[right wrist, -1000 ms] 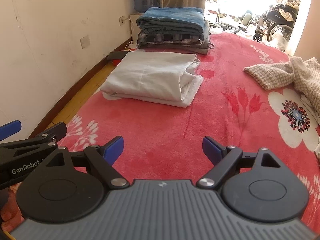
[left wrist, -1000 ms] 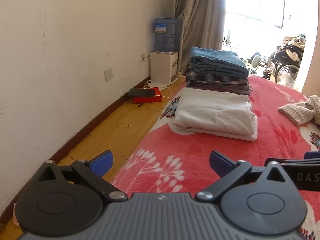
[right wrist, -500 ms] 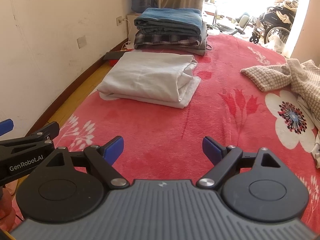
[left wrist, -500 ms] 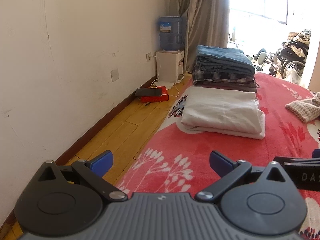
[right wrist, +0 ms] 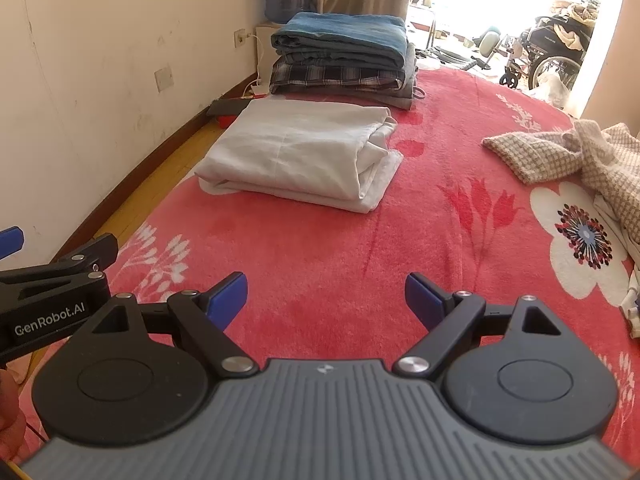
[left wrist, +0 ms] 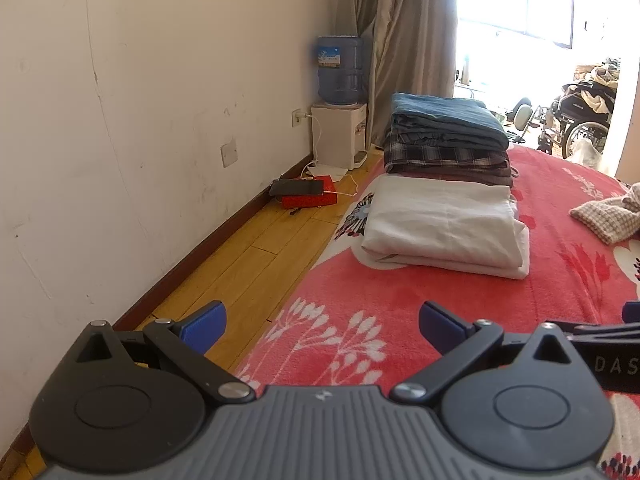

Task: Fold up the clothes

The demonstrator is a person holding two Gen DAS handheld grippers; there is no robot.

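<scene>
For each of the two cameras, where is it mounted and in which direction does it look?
Left wrist: on the left gripper, looking down the bed's left edge; its open fingers show, the right gripper's tip at right.
Right wrist: on the right gripper, over the red blanket; open fingers, the left gripper's side at left.
Shared: folded white cloth, stacked clothes, checked garment.

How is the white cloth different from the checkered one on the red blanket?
The white cloth is folded into a neat flat rectangle; the checkered cloth lies crumpled and unfolded. The white cloth is plain, while the checkered cloth has a beige-and-white grid. The white cloth sits near the wall side, just in front of the stacked clothes; the checkered cloth lies on the opposite side. Both rest on the red blanket.
</scene>
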